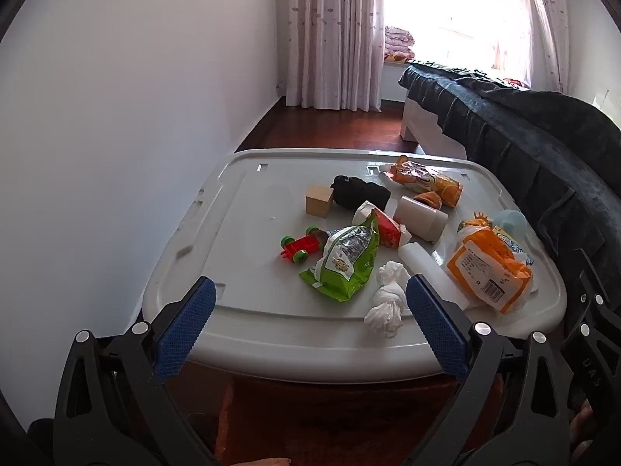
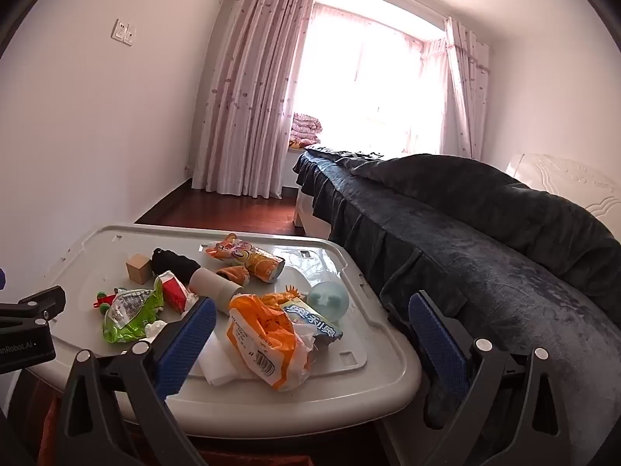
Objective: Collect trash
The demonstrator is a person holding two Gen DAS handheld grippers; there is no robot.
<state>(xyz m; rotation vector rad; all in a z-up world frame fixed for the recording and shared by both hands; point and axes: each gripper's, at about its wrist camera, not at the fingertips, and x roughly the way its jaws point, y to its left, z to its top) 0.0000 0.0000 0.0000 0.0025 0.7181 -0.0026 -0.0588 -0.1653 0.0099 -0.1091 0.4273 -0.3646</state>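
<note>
A grey plastic lid (image 1: 248,322) serves as the table top and bears the trash. A crumpled white tissue (image 1: 388,299) lies near its front edge, just inside my left gripper's right finger. A green snack bag (image 1: 345,260), a red wrapper (image 1: 388,227), an orange bag (image 1: 487,272) and an orange snack packet (image 1: 427,180) lie around it. My left gripper (image 1: 310,326) is open and empty, above the lid's front edge. My right gripper (image 2: 310,334) is open and empty, over the orange bag (image 2: 264,334) and a blue wrapper (image 2: 314,324).
A wooden block (image 1: 319,199), a black cloth (image 1: 361,192), a red toy car (image 1: 300,247), a white cylinder (image 1: 421,219) and a pale blue ball (image 2: 329,298) also lie on the lid. A bed with a dark blanket (image 2: 485,233) stands close on the right. A white wall is on the left.
</note>
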